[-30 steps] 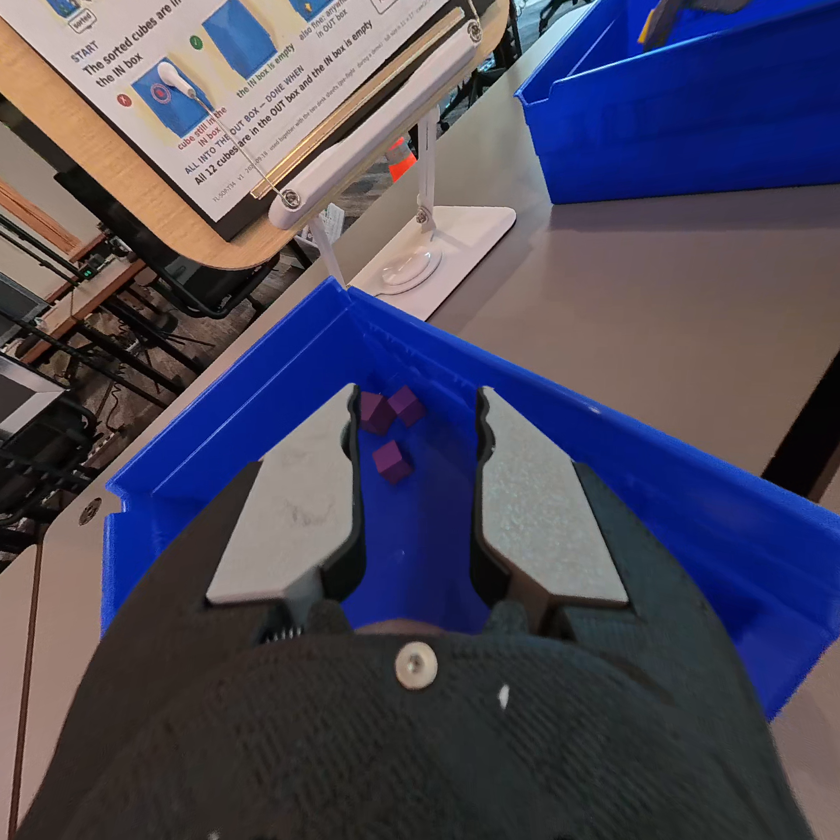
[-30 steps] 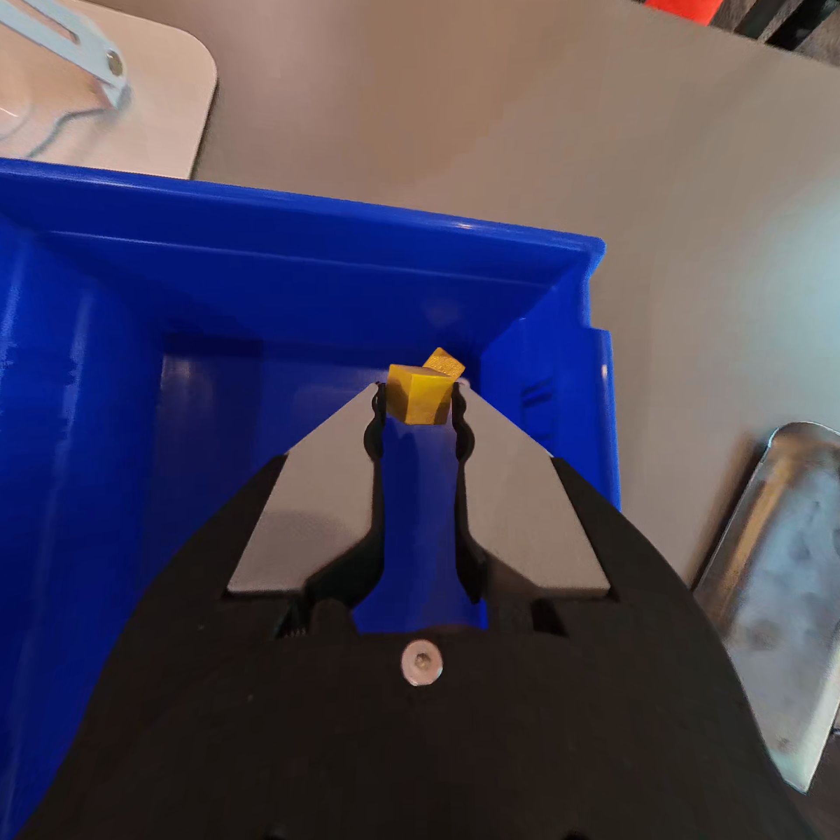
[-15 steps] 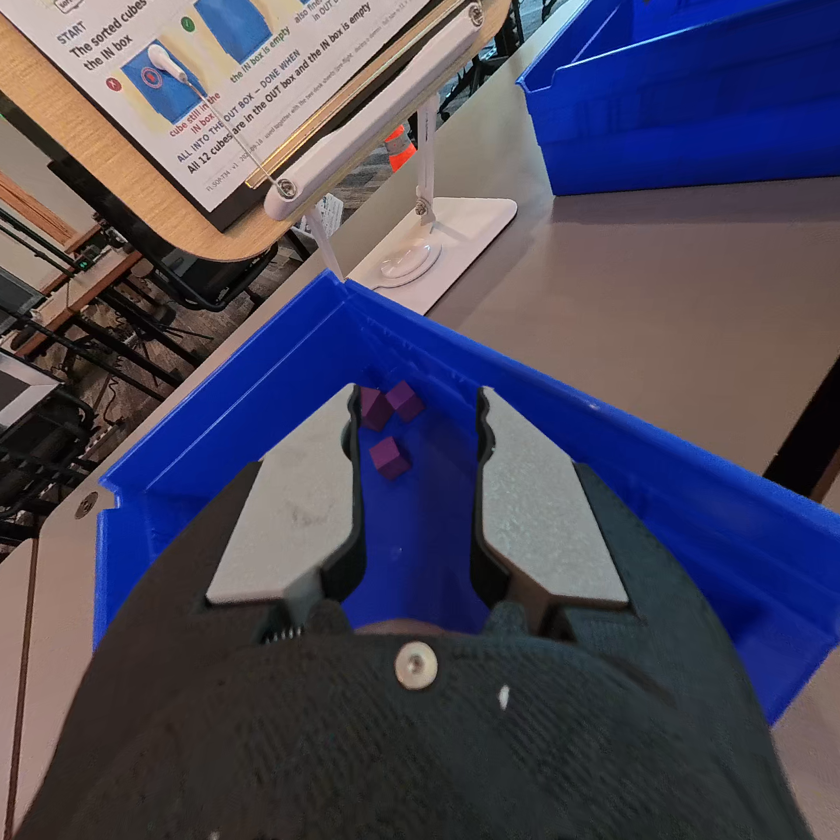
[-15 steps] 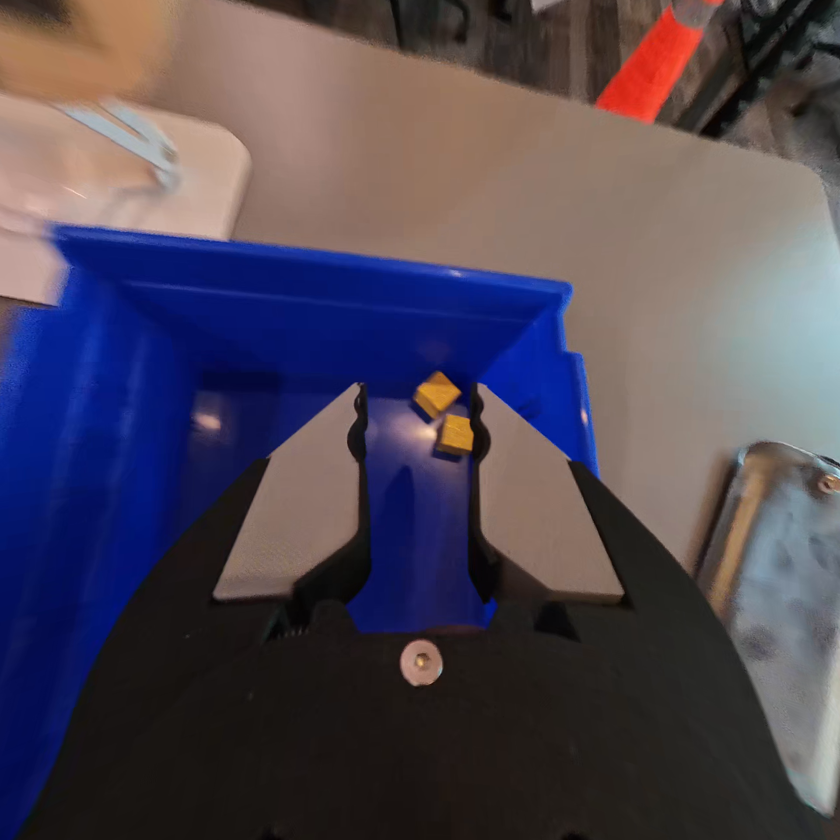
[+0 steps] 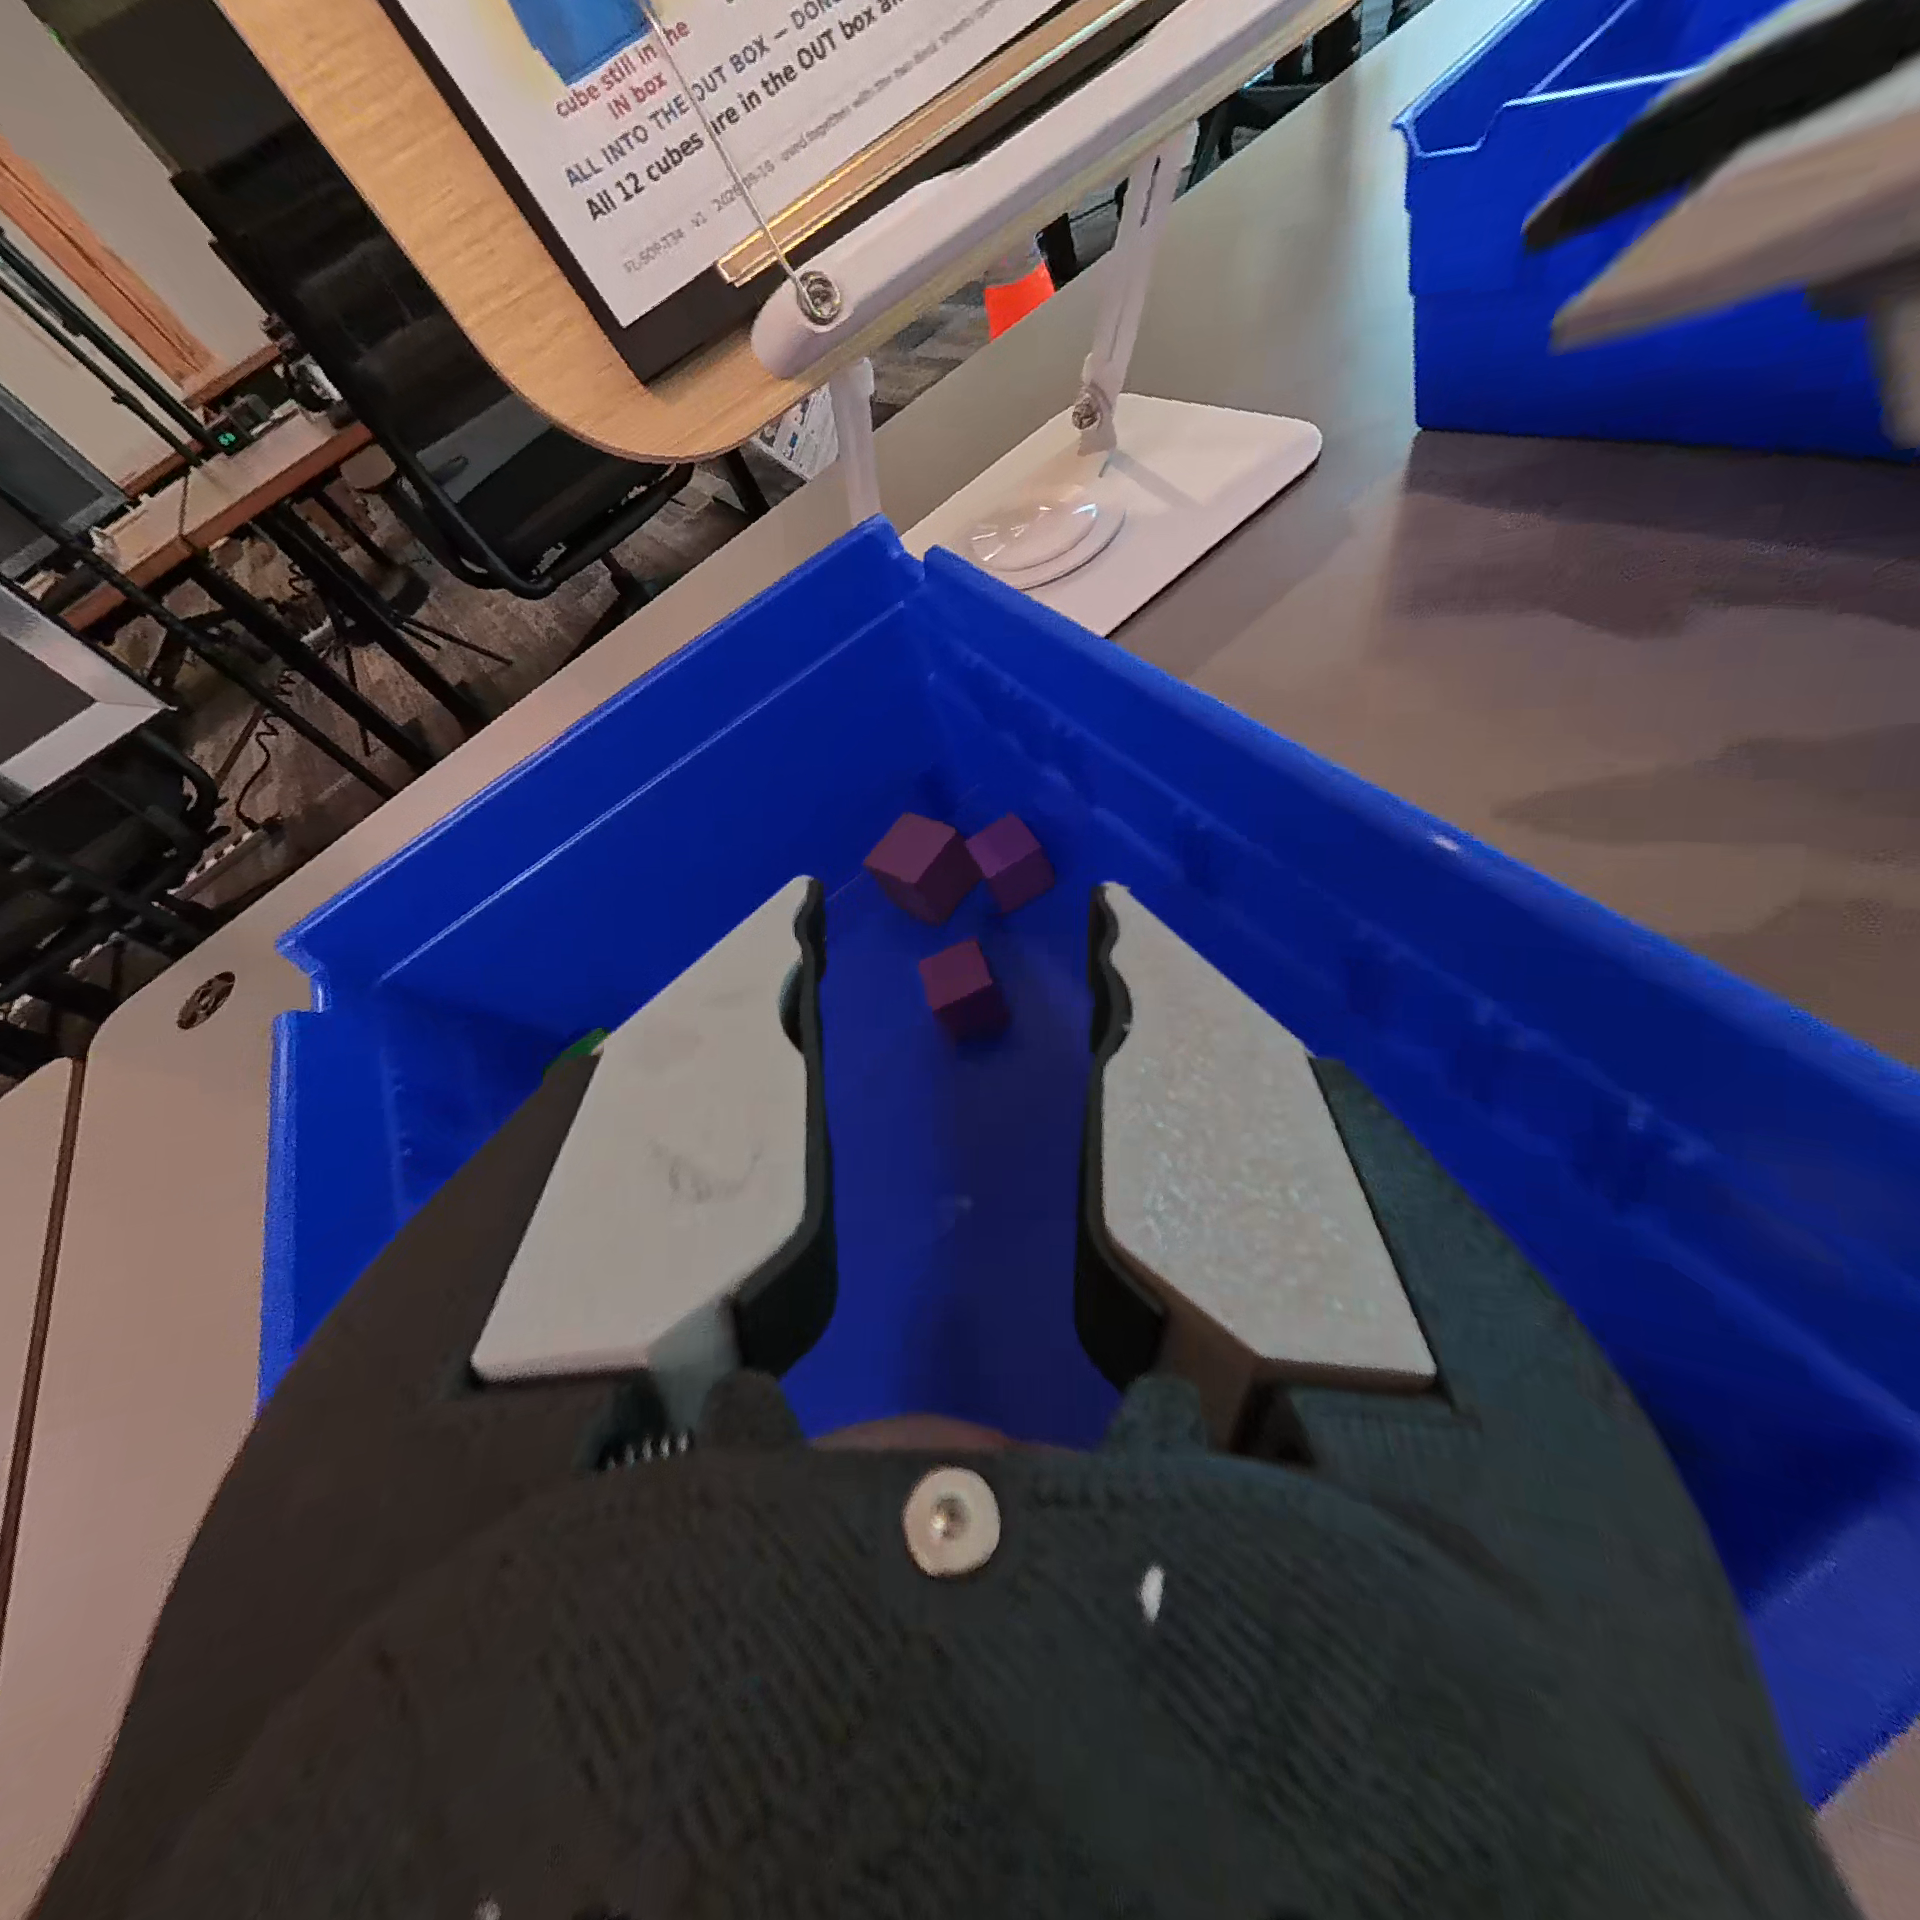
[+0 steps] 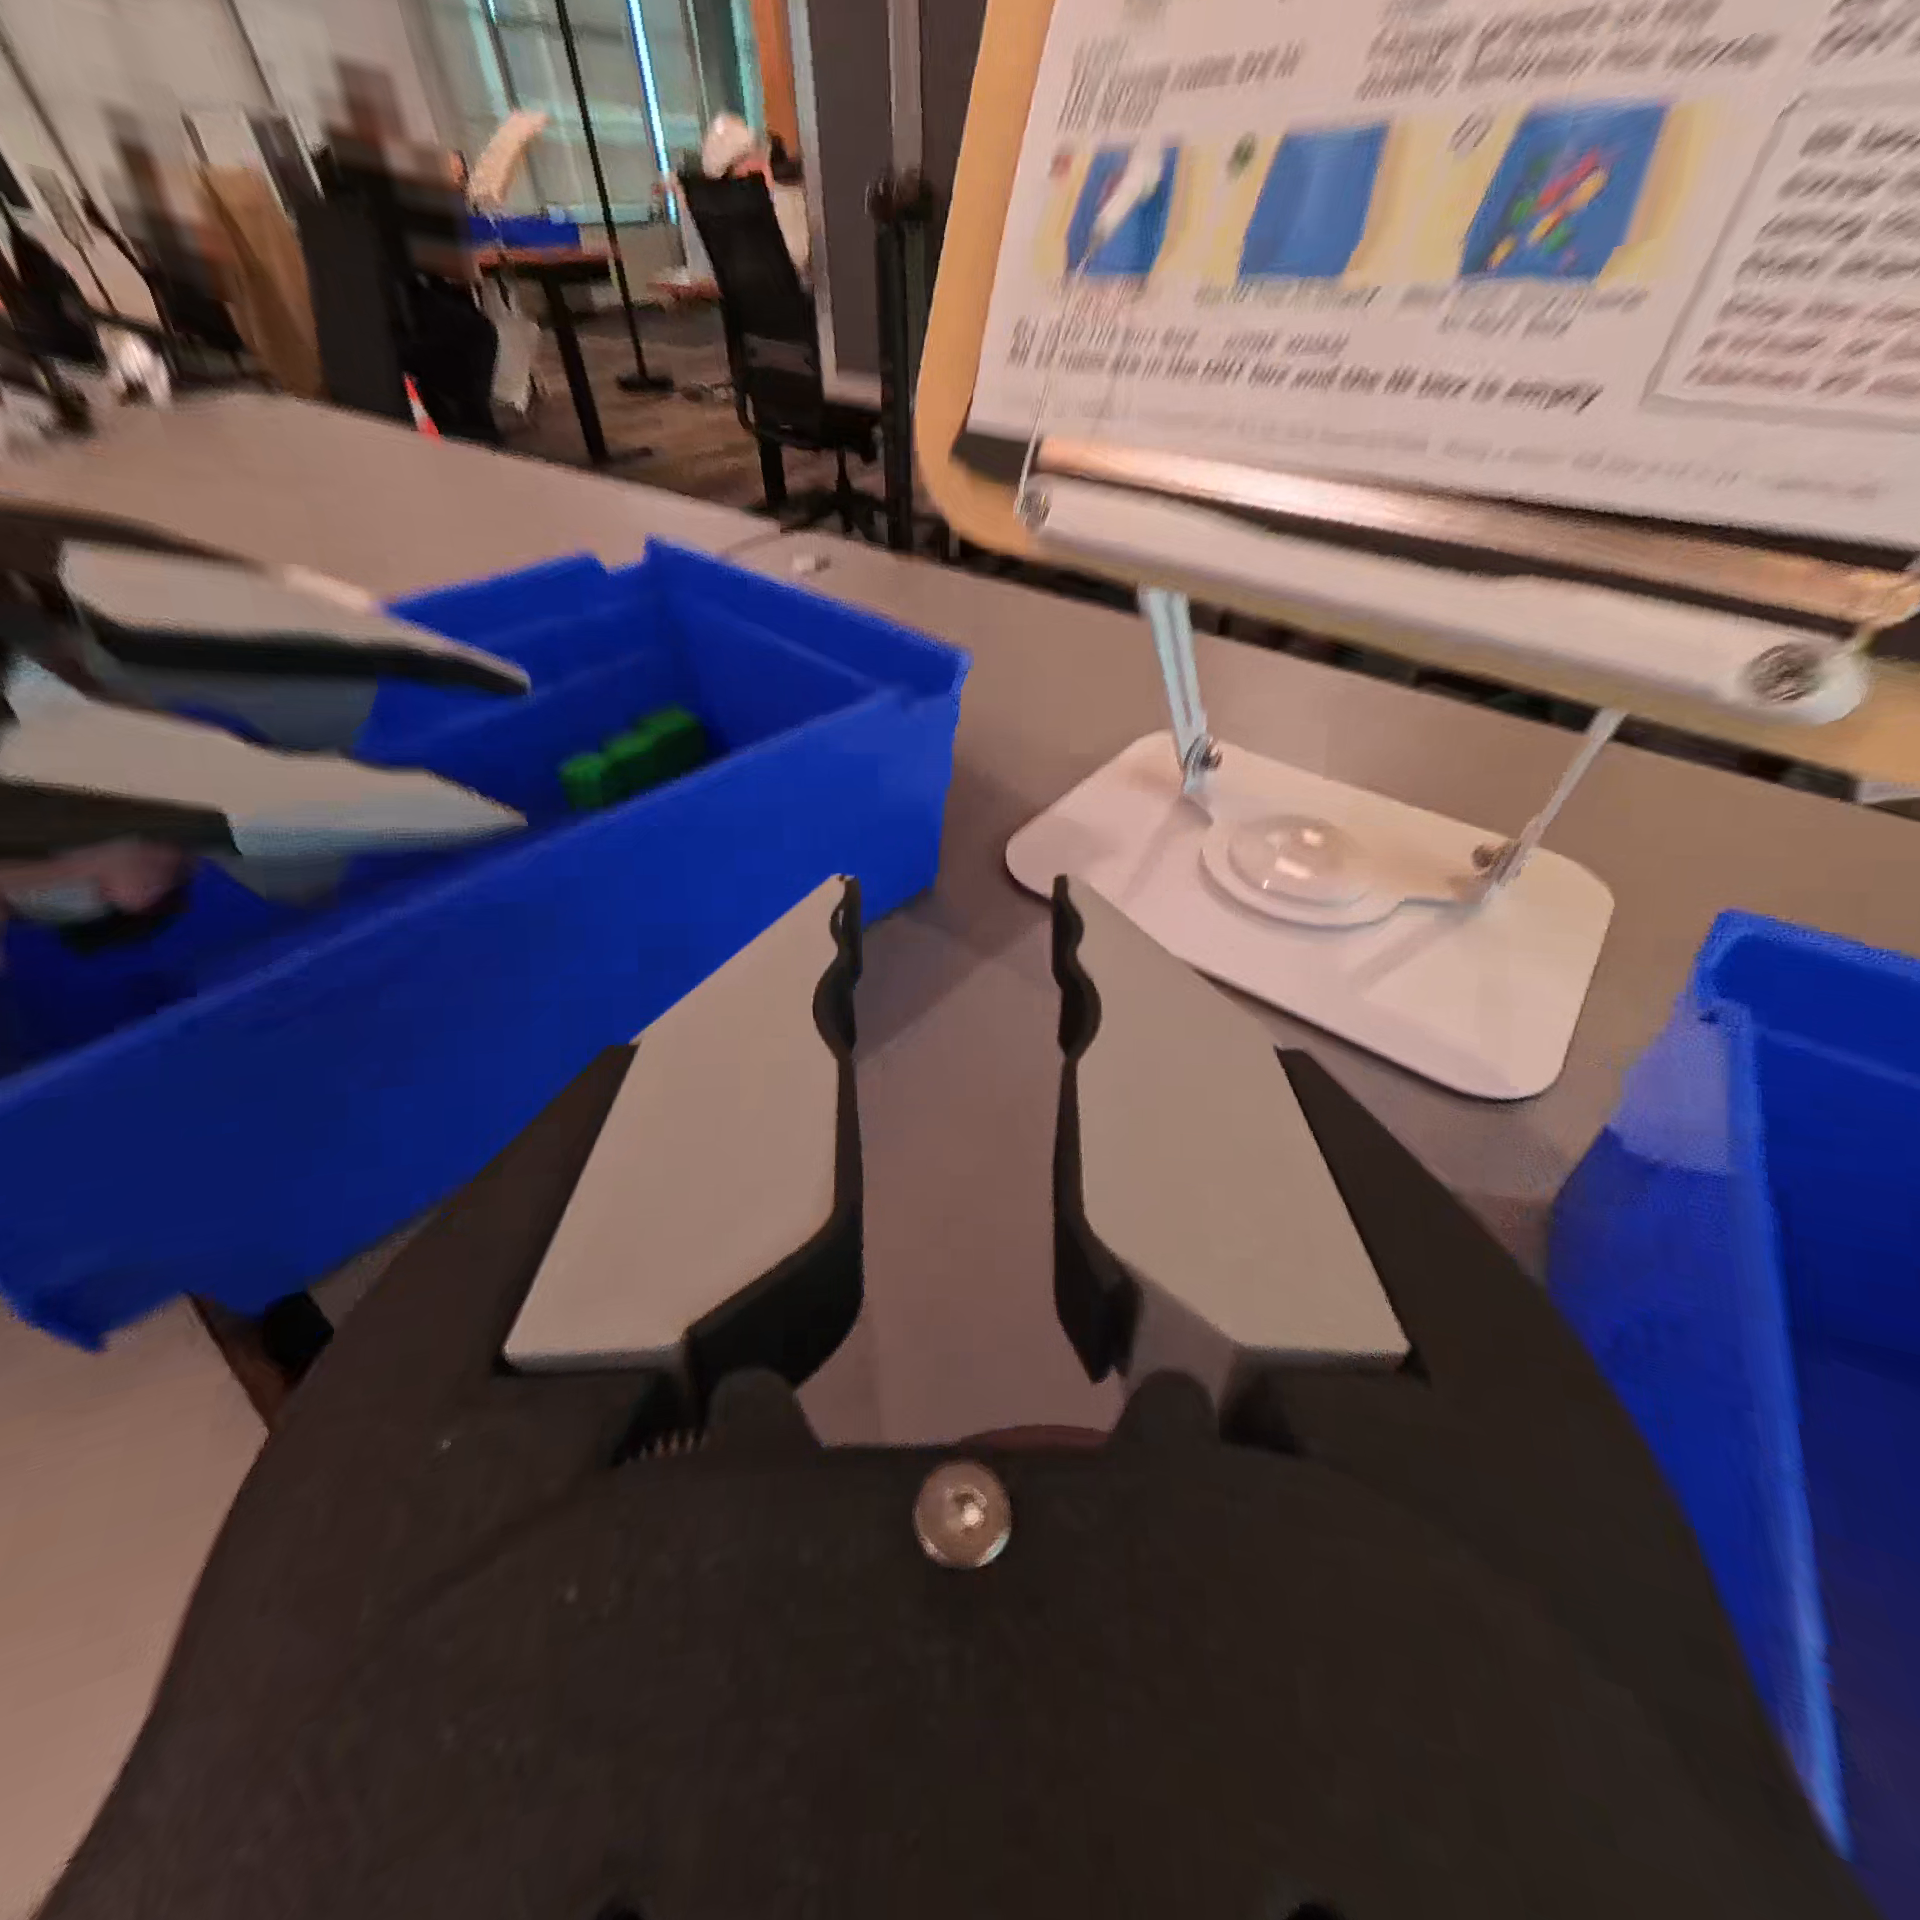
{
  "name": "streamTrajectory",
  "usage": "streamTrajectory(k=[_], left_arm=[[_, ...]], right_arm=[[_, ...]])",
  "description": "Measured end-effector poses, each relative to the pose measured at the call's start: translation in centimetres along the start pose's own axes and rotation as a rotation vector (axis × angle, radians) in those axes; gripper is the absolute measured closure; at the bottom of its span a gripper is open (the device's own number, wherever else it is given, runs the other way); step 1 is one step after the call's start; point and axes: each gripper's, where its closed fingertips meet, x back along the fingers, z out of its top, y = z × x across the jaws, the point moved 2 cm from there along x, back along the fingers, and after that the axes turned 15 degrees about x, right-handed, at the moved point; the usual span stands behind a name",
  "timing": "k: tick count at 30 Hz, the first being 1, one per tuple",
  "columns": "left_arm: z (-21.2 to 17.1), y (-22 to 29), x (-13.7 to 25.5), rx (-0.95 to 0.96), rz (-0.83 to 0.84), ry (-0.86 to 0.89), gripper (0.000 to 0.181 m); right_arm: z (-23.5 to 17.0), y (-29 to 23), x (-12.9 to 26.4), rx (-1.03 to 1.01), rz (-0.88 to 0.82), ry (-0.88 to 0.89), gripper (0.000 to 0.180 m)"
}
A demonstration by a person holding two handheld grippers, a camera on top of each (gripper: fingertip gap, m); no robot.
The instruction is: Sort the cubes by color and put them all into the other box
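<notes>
Green cubes [image 6: 631, 766] in blue box [image 6: 665, 914]

Open office: desks [image 6: 540, 260], chairs [image 6: 774, 301]

Grey table [image 5: 1558, 644] under everything. White stand base [image 6: 1351, 935] sits on it at 1 o'clock in the right wrist view, clear dome in its middle, two thin struts rising from it. Struts carry a wood-edged board [image 6: 1455, 260] with a printed instruction sheet [image 5: 727, 94], tilted back, white bar along its lower edge. Past the table edge, 10 to 11 o'clock in both views: black chairs [image 6: 779, 301], dark metal frames, other desks. Orange cone [image 5: 1018, 301] on the floor behind the stand, small in frame. Background blurred in the right wrist view.
</notes>
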Motion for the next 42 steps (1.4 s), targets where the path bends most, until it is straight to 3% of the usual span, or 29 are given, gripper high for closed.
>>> streamTrajectory(k=[3,9,14,18,24,28,31,35,37,39,42], left_arm=[[-0.1,0.2,-0.1,-0.014,-0.001,-0.005,0.131],[-0.6,0.2,-0.5,-0.042,0.017,-0.035,0.131],[-1.5,-0.1,-0.8,-0.02,0.011,-0.081,0.132],[-1.9,1.6,0.2,-0.05,-0.132,-0.152,0.151],[-4.9,5.3,3.1,-0.099,-0.479,-0.373,0.149],[-7.8,5.5,3.3,-0.233,-0.467,-0.536,0.139],[-7.6,5.7,3.5,-0.253,-0.475,-0.526,0.141],[-6.1,5.2,3.8,-0.195,-0.47,-0.462,0.144],[-6.9,5.5,4.8,-0.189,-0.53,-0.519,0.146],[-7.2,5.6,5.6,-0.218,-0.566,-0.534,0.162],[-7.0,5.8,6.0,-0.293,-0.561,-0.498,0.139]], right_arm=[[-2.2,-0.2,-0.8,0.063,-0.022,-0.064,0.146],[-4.0,-1.0,-1.8,-0.144,0.113,-0.095,0.145],[-4.7,-1.6,-2.2,-0.162,0.147,-0.117,0.143],[-4.5,-2.0,-2.3,-0.132,0.15,-0.116,0.143],[-4.2,-2.6,-2.4,-0.134,0.167,-0.107,0.143],[-3.9,-2.9,-2.4,-0.129,0.172,-0.1,0.143],[-3.6,-3.0,-2.4,-0.131,0.175,-0.09,0.143],[-3.5,-3.2,-2.4,-0.128,0.179,-0.087,0.144],[-3.4,-3.2,-2.3,-0.128,0.179,-0.084,0.144],[-3.3,-3.1,-2.3,-0.129,0.178,-0.081,0.144],[-3.3,-3.2,-2.3,-0.134,0.183,-0.08,0.143]])
